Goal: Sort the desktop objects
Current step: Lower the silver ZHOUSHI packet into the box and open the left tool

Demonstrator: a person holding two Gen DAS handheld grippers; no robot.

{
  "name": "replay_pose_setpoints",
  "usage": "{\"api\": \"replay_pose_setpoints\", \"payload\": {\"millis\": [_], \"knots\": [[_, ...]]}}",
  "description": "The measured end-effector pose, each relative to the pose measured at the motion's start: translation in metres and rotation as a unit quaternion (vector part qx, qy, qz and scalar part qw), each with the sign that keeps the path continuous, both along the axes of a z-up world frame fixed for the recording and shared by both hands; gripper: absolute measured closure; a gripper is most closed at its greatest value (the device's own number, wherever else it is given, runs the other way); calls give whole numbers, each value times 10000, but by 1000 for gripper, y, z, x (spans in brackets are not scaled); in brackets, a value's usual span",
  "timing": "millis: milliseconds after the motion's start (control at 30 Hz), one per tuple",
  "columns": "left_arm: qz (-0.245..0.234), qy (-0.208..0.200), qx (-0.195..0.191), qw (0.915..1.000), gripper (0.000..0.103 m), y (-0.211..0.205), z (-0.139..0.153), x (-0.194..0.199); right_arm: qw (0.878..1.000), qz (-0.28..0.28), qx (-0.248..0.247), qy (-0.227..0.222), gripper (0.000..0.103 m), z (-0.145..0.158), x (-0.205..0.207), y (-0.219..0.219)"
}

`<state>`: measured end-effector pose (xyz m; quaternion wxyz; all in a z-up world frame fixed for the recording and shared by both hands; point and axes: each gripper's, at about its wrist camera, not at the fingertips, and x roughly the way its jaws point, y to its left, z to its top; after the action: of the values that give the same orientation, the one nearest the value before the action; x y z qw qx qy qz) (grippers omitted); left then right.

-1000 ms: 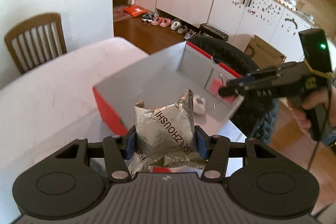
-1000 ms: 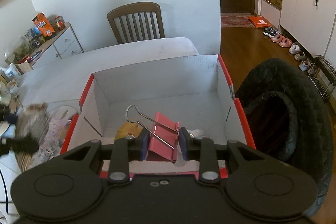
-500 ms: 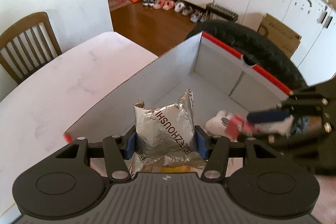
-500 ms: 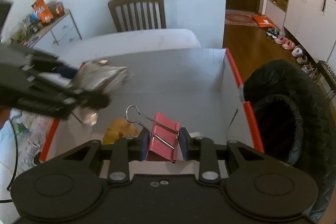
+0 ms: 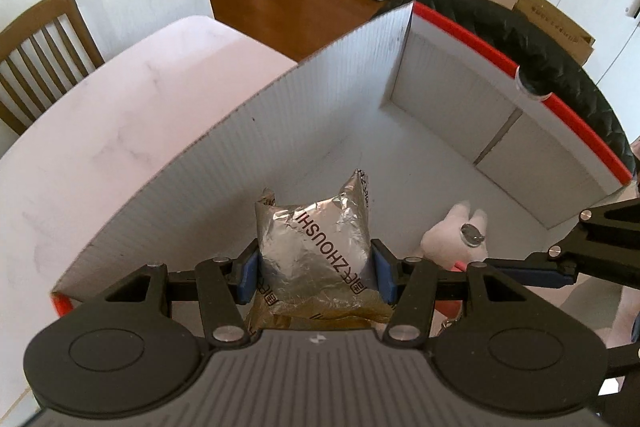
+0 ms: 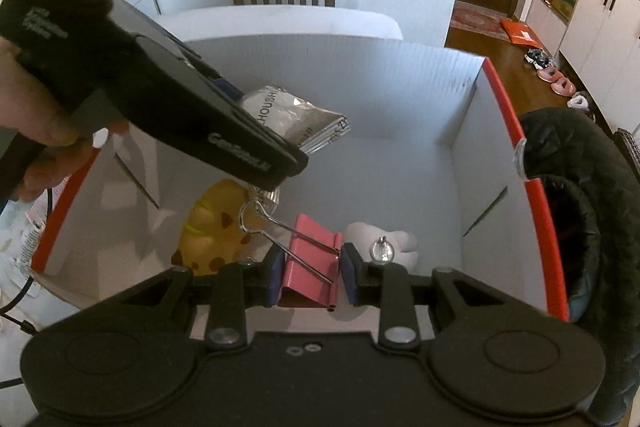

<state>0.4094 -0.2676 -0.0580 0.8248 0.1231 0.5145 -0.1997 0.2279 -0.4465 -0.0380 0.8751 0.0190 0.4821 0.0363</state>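
Both hands over the box, each with a catch

Overhead of the white box [image 5: 328, 131] with the red rim, we note the left gripper [image 5: 315, 269] angled steeply down, its blue fingers [image 5: 247, 269] clenched on a crinkled foil packet [image 5: 316, 239]. The packet stands on end, long axis running away from the camera, its printed lettering reading upside down.

The right gripper [image 6: 309, 277] has its fingers [image 6: 349, 277] at their narrowest, pinching a pink binder clip [image 6: 310, 255] by its folded body. One wire handle lies across the clip and points up-left.

On the box floor lie a yellow spotted soft toy [image 6: 212, 223] and a white plush [image 6: 394, 241], just beside the clip. The box sits on a pale worktop [image 5: 120, 99].
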Motion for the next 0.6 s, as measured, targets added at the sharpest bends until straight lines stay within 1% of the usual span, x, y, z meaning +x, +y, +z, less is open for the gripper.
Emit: {"api": "replay_pose_setpoints", "payload": {"millis": [167, 300, 367, 433, 467, 533, 600], "knots": [[-45, 164, 7, 9999, 48, -4, -10, 0, 9999, -59, -59, 102, 74, -8, 2, 1], [45, 265, -117, 9996, 47, -2, -11, 3, 9998, -41, -46, 168, 73, -11, 0, 1], [19, 265, -108, 9996, 47, -1, -11, 2, 9997, -36, -17, 232, 73, -13, 1, 2], [12, 243, -92, 9997, 46, 0, -11, 0, 9996, -63, 34, 261, 70, -15, 3, 0], [25, 237, -96, 9997, 44, 0, -11, 0, 9996, -56, 31, 267, 69, -15, 3, 0], [37, 221, -152, 9996, 43, -1, -10, -1, 9996, -66, 55, 266, 67, -15, 1, -2], [65, 170, -189, 9997, 43, -1, -8, 0, 9997, -79, 73, 236, 58, -12, 4, -6]]}}
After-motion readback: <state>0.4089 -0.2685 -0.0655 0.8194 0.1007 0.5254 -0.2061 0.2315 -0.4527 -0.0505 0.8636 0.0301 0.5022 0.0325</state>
